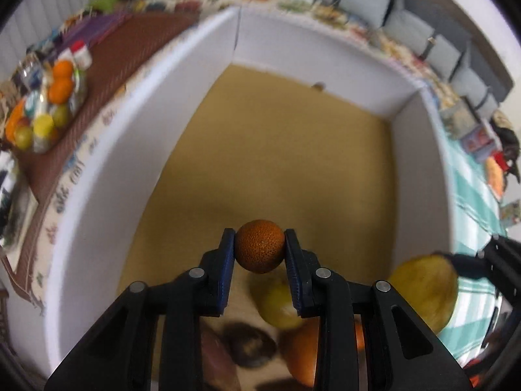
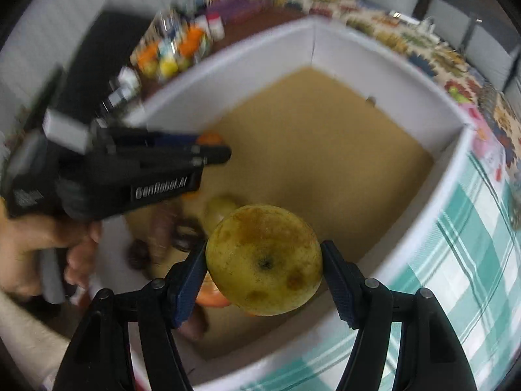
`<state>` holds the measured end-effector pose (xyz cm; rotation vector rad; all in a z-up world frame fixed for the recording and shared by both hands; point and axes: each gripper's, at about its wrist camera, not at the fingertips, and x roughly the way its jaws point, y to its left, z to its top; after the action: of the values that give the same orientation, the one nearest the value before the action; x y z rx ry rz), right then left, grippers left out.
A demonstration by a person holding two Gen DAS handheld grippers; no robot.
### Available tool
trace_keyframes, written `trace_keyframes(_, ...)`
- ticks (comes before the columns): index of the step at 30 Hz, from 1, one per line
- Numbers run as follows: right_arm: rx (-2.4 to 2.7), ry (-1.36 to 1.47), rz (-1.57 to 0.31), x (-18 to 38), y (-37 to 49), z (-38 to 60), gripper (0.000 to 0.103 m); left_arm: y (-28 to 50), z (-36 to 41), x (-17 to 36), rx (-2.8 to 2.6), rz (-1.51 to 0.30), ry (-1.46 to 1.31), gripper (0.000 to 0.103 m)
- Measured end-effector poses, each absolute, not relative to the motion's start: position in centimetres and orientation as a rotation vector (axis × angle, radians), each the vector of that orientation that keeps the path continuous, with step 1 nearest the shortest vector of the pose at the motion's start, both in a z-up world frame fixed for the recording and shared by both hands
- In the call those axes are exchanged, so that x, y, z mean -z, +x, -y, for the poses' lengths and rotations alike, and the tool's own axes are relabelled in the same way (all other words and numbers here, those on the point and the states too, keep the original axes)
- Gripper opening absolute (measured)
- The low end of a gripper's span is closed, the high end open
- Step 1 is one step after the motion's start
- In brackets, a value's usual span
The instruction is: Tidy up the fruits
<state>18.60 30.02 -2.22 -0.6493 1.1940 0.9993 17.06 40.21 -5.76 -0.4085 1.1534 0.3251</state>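
Left gripper (image 1: 260, 250) fingers clamp small orange ball (image 1: 260, 247), right gripper (image 2: 264, 262) fingers grip pear (image 2: 263, 259), both above box (image 1: 325, 52).

Pebbled matt orange fruit (image 1: 260, 250); blotchy dull-skinned yellow fruit (image 2: 264, 259).

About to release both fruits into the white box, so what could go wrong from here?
1. The left tool pinches the small orange fruit only at its tips; being round, it may slip out early.
2. The yellow-green fruit in the right tool hangs over fruit already lying in the box; dropped from here, it could bruise them.
3. Both tools crowd the same corner and could knock together.
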Motion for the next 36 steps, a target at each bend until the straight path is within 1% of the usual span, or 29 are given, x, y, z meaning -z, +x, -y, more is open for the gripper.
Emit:
trace_keyframes(5, -0.958, -0.840, -1.208, 6.0, 18.2, -32.8, 0.069, 18.4, -41.4, 9.2, -0.348, -1.236, -0.443, 0.032)
trace_keyframes(6, -0.948, -0.856, -1.214, 6.6, 18.1, -33.1, 0.069, 18.4, -41.5, 9.5, -0.359, -1.242, -0.453, 0.035)
trace_keyframes(7, -0.941, -0.863, -1.226, 7.1, 18.1, -33.3, 0.069, 18.4, -41.8, 9.6, -0.367, -1.242, -0.458, 0.040)
trace_keyframes(8, -0.942, -0.858, -1.227, 7.2, 18.1, -33.6, 0.070, 18.2, -41.8, 9.6, -0.377, -1.240, -0.455, 0.057)
trace_keyframes(9, -0.944, -0.841, -1.215, 7.0, 18.1, -33.6, 0.070, 18.0, -41.7, 9.3, -0.389, -1.233, -0.445, 0.071)
trace_keyframes(11, -0.943, -0.797, -1.192, 5.7, 18.1, -33.1, 0.077, 17.3, -41.4, 8.1, -0.397, -1.193, -0.422, 0.073)
trace_keyframes(13, -0.933, -0.744, -1.150, 3.3, 18.3, -32.1, 0.087, 16.3, -41.2, 6.0, -0.403, -1.144, -0.391, 0.075)
trace_keyframes(14, -0.921, -0.714, -1.120, 1.7, 18.4, -31.3, 0.090, 15.5, -41.0, 4.5, -0.404, -1.106, -0.373, 0.080)
trace_keyframes(15, -0.912, -0.696, -1.104, 0.5, 18.3, -30.7, 0.095, 14.7, -40.7, 3.2, -0.405, -1.068, -0.356, 0.085)
trace_keyframes(16, -0.897, -0.670, -1.079, -1.2, 18.0, -29.8, 0.099, 13.7, -40.4, 1.8, -0.412, -1.039, -0.335, 0.086)
trace_keyframes(19, -0.865, -0.615, -1.024, -4.8, 16.8, -27.0, 0.103, 10.6, -38.9, -2.6, -0.433, -0.927, -0.258, 0.087)
trace_keyframes(21, -0.853, -0.579, -1.010, -6.5, 15.5, -25.1, 0.103, 8.0, -37.3, -5.1, -0.482, -0.857, -0.207, 0.096)
trace_keyframes(23, -0.841, -0.522, -1.015, -7.1, 13.8, -23.3, 0.103, 6.0, -35.9, -6.5, -0.524, -0.804, -0.186, 0.096)
trace_keyframes(25, -0.833, -0.475, -1.027, -7.1, 13.0, -21.1, 0.103, 4.8, -35.0, -6.8, -0.513, -0.818, -0.209, 0.096)
trace_keyframes(29, -0.779, -0.417, -1.035, -6.3, 10.8, -19.2, 0.103, 3.0, -34.4, -5.6, -0.556, -0.910, -0.293, 0.096)
trace_keyframes(32, -0.771, -0.386, -1.043, -5.9, 9.4, -18.5, 0.103, 1.3, -34.4, -5.2, -0.623, -0.898, -0.328, 0.096)
trace_keyframes(36, -0.760, -0.347, -1.037, -6.1, 8.5, -18.6, 0.103, 0.0, -33.8, -5.6, -0.643, -0.866, -0.273, 0.096)
